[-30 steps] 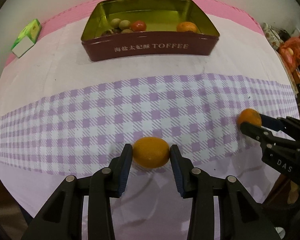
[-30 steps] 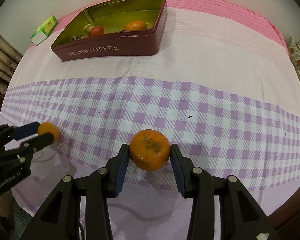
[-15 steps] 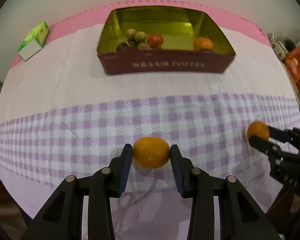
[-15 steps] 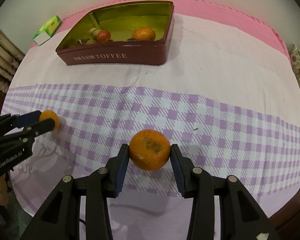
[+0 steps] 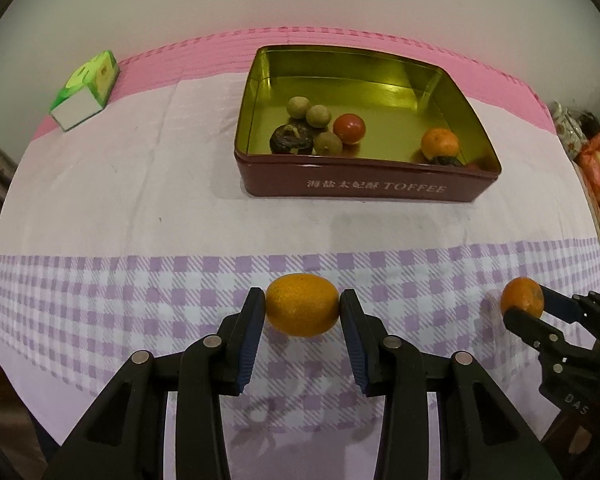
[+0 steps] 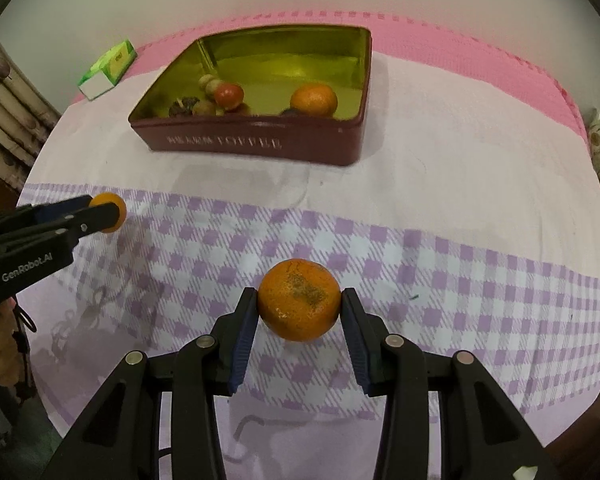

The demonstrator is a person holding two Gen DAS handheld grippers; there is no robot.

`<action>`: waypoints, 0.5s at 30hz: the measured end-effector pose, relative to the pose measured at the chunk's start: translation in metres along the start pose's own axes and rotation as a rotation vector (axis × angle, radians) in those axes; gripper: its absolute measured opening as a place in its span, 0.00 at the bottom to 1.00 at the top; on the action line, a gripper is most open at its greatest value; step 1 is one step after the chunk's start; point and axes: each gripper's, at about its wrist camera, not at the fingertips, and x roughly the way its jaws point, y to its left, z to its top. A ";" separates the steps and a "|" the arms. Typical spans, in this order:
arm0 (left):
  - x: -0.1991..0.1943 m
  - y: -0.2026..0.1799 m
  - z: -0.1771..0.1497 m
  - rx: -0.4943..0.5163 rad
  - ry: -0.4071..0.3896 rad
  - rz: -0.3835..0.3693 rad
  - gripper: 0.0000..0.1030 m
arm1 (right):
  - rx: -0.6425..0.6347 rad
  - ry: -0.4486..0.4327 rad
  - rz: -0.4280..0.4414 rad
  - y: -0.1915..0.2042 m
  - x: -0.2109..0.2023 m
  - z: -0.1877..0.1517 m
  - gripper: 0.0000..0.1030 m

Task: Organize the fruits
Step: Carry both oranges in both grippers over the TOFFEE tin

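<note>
Oranges sit clenched in both my jaws: the smooth orange (image 5: 302,305) in my left gripper (image 5: 302,308), the speckled orange (image 6: 299,299) in my right gripper (image 6: 299,304), both above the checked desk (image 5: 140,208). The toffee tin (image 5: 364,190) with other fruit lies ahead. I think the round skins may slip, or both fruits collide over the tin.
</note>
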 end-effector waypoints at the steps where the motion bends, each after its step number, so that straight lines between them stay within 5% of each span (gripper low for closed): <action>1: 0.001 0.000 -0.001 -0.003 -0.010 0.004 0.38 | 0.008 -0.014 0.000 -0.001 -0.001 0.000 0.38; 15: 0.005 0.006 -0.009 -0.016 -0.103 0.034 0.38 | 0.025 -0.138 0.009 0.000 -0.007 0.010 0.38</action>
